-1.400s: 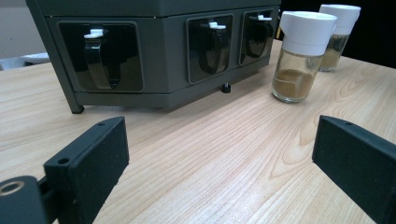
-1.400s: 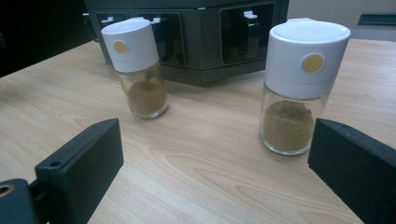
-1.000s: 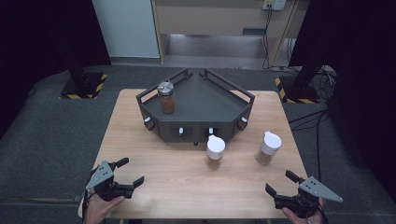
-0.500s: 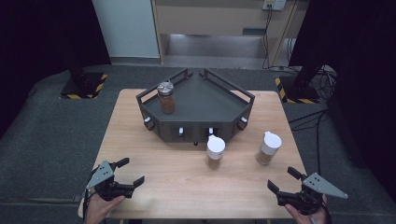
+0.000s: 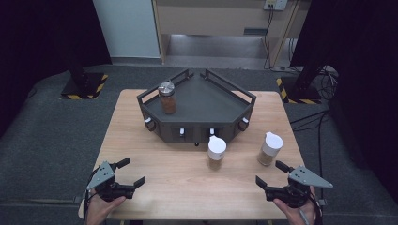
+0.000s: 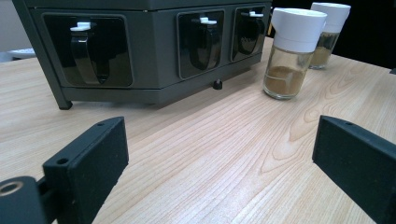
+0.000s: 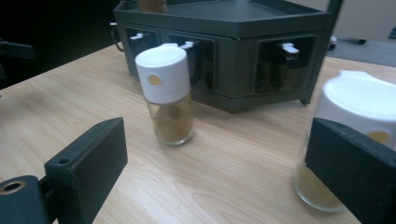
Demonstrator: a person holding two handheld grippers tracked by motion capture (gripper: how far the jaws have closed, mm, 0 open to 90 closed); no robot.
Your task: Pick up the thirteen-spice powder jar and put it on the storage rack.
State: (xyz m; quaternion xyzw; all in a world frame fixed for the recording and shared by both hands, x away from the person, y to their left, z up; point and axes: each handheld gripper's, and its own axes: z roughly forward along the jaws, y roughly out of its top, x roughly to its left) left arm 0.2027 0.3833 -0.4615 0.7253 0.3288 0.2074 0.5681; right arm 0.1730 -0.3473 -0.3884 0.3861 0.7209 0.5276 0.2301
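Right claw (image 5: 271, 174): mine, low at the lower right of the high view, jaws spread wide with nothing between them; they have just been closing a little, and no thing is between the pads

Left claw (image 5: 131, 172): mine too, at the lower left of the high view, gaping and empty, hanging over bare wood

Near jar (image 7: 343, 140): white-capped spice jar on the surface, at the right edge of the right claw view, partly behind my right jaw; I judge this the one I reach for, since it stands nearest my right claw

Middle jar (image 5: 216, 152): second white-capped jar, upright, just in front of the rack, well apart from the near jar, so either can be taken alone

Rack (image 5: 202, 101): dark angled tray-stand at the middle of the high view, clips along its front faces; probably where the jars go

Brown jar (image 5: 167, 97): metal-lidded, standing on the rack's top at its left part

Open room: bare wood between both claws and the jars; most of the rack's top is free

Edges: the surface's (image 5: 178, 183) front edge runs just under my hands, and the near jar stands close to the right edge, so I would judge a sideways knock the risk
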